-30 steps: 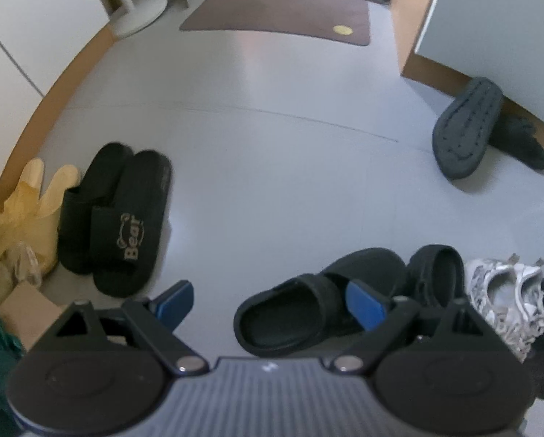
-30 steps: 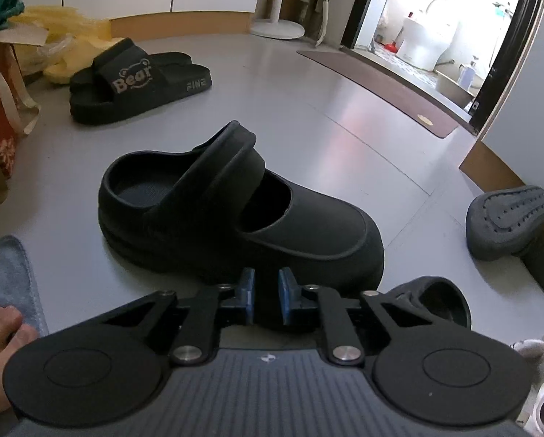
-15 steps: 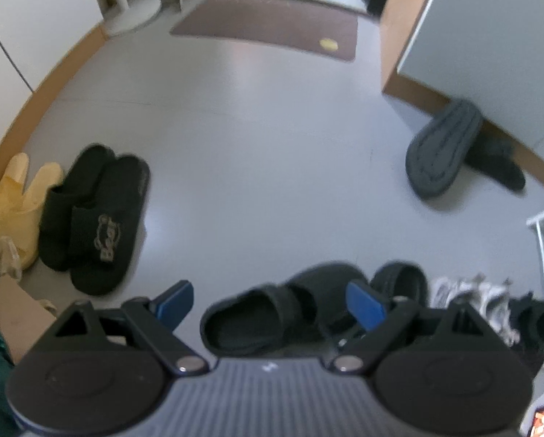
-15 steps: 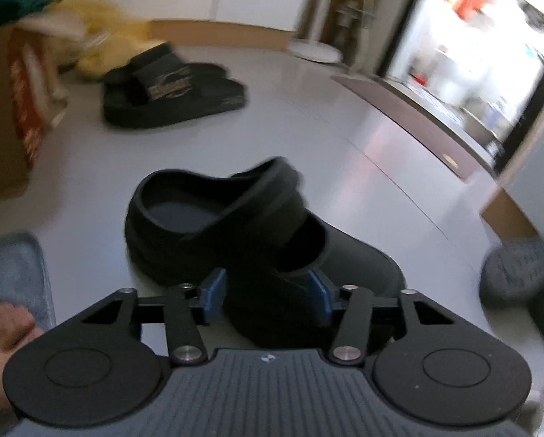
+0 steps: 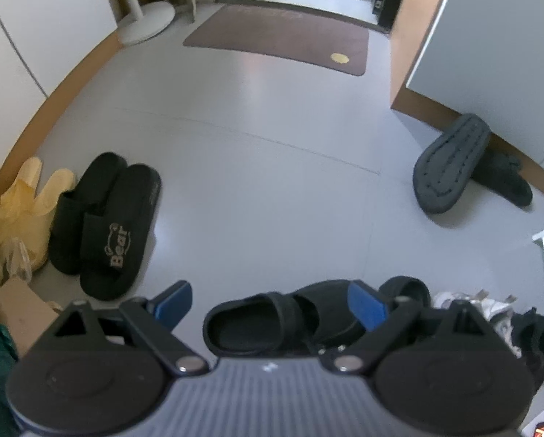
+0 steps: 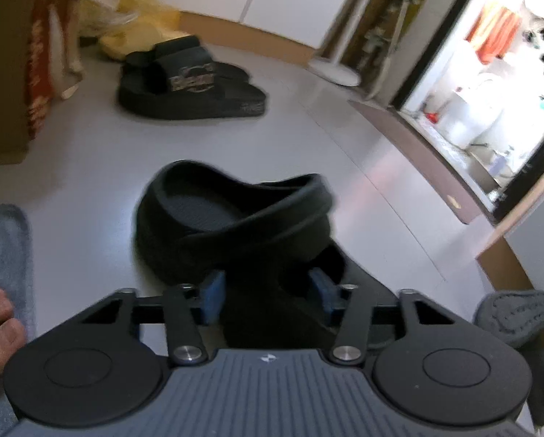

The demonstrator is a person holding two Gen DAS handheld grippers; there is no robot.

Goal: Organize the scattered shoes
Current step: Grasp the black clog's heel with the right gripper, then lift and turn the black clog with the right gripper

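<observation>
We are closing the right gripper [image 6: 268,291] on the black clog [image 6: 235,225] standing on the floor [image 6: 90,153]; its jaws, just narrowing, straddle the toe, contact unclear. Left gripper [image 5: 272,302] is hanging wide open, empty. Next probably needs firm closure before lifting toward the Bear slides [image 6: 188,80].

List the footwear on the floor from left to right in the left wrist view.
Yellow slippers → black Bear slides → black clog → white sandal, with the grey upturned slipper farther back by the wall.
</observation>
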